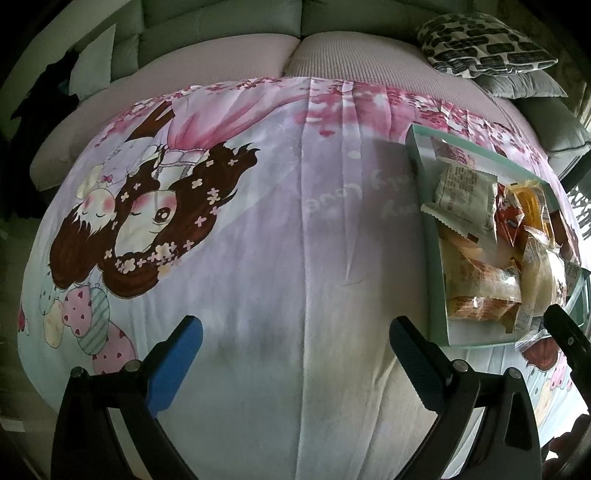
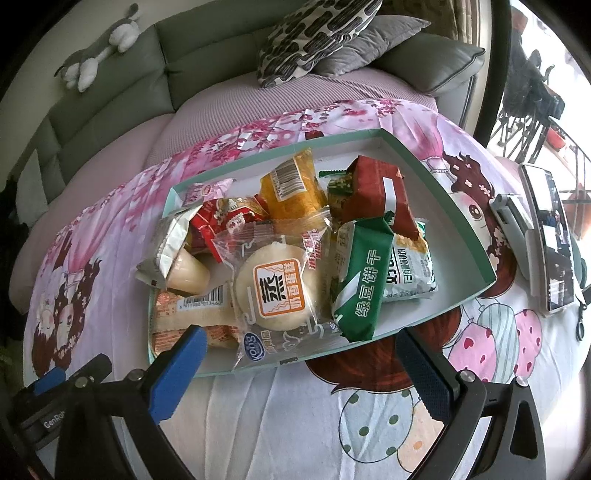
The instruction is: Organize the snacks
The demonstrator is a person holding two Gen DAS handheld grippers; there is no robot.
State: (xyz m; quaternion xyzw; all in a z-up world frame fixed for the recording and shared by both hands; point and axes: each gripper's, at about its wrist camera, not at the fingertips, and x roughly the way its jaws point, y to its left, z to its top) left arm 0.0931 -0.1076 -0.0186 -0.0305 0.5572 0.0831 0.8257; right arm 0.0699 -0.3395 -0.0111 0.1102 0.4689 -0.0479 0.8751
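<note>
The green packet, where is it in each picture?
Left wrist view: I cannot pick out the green packet; the pile in the tray at the right edge hides it or it is too small to tell.
Right wrist view: the green packet lies right of centre, by the tray's near rim, beside the bun.
Shared landmark: the black-and-white pillow behind the tray.

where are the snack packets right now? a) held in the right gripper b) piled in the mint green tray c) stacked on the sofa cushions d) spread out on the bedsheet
b: the snack packets lie heaped inside the mint green tray, and both grippers are open and empty.
</note>
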